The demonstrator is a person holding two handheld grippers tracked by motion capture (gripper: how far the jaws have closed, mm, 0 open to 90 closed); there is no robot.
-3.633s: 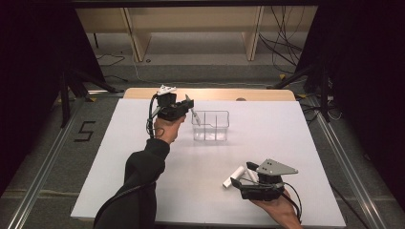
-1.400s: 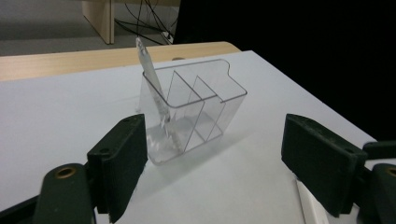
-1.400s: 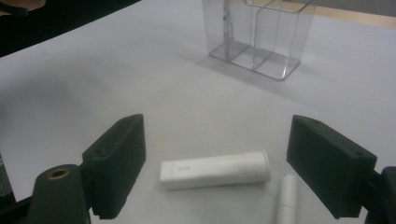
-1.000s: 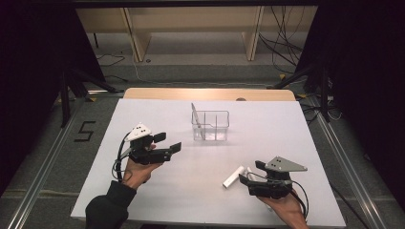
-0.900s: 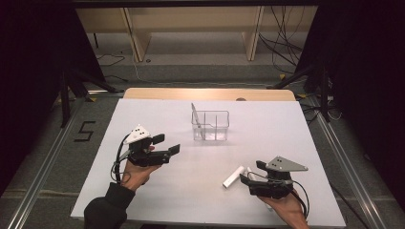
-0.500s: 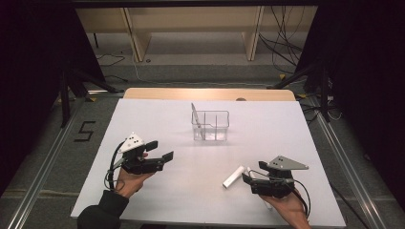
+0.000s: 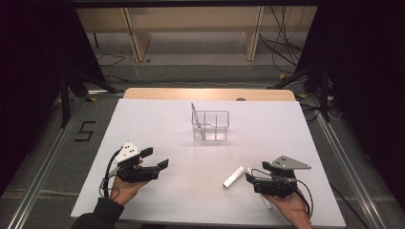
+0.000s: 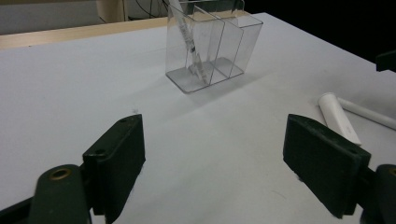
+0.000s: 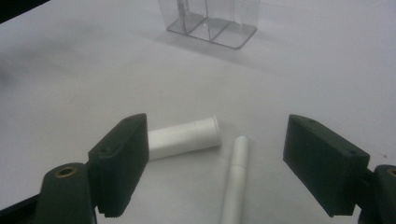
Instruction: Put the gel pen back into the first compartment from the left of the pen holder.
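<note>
While the white tube (image 7: 233, 176) lies flat on the white table (image 7: 157, 124), well in front of the clear organizer (image 7: 210, 125) and a little to its right, the right gripper (image 7: 251, 179) sits just beside it with its jaws spread wide and nothing between them. In the right gripper view the tube (image 9: 183, 137) lies close to the left-hand jaw, and a slim white pen (image 9: 235, 177) rests just beside the tube, running back toward the camera between the jaws.

Of the organizer's compartments, the left one holds a pen-like stick (image 8: 189, 39) leaning against its wall; the others look empty.

The change lies with the left gripper (image 7: 162, 168). A few seconds ago it was up at the organizer's left side; now it has drawn back, well in front of the organizer and to its left, near the table's front edge, jaws apart and empty. Across the same span the right gripper has barely shifted, and the tube and pen lie where they were.

That suggests the stick's placing is finished and the left hand is out of the way. Judging by the layout, the tube or the pen is next, and the right gripper is best placed to close on one of them.
</note>
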